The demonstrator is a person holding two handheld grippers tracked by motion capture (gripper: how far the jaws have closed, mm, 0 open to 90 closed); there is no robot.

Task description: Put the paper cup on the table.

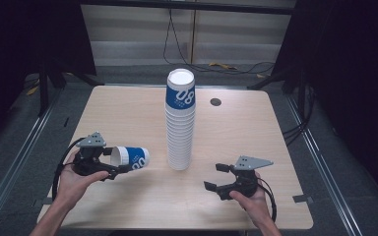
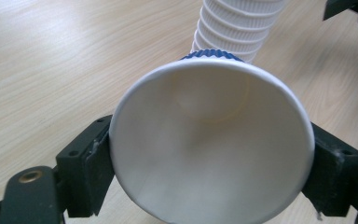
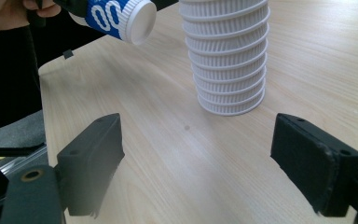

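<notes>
Left gripper (image 1: 109, 169) is clamped on a cup (image 1: 130, 158) lying sideways, left of the stack (image 1: 180, 123) and a little above the tabletop (image 1: 128, 113), while the right gripper (image 1: 218, 176), right of the stack, has its jaws apart with nothing between them. I think the soft rim may get crushed by the jaws, or the tall stack may tip if the cup touches it carelessly. Light wood tabletop, with a small round hole (image 1: 215, 102) behind the stack; beyond it are dark curtains and cables (image 1: 256, 66) on a grey floor.

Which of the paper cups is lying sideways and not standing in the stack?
The single cup held in the left tongs lies sideways, its bottom toward the stack. All other cups stand nested upright in that stack on the table.
</notes>
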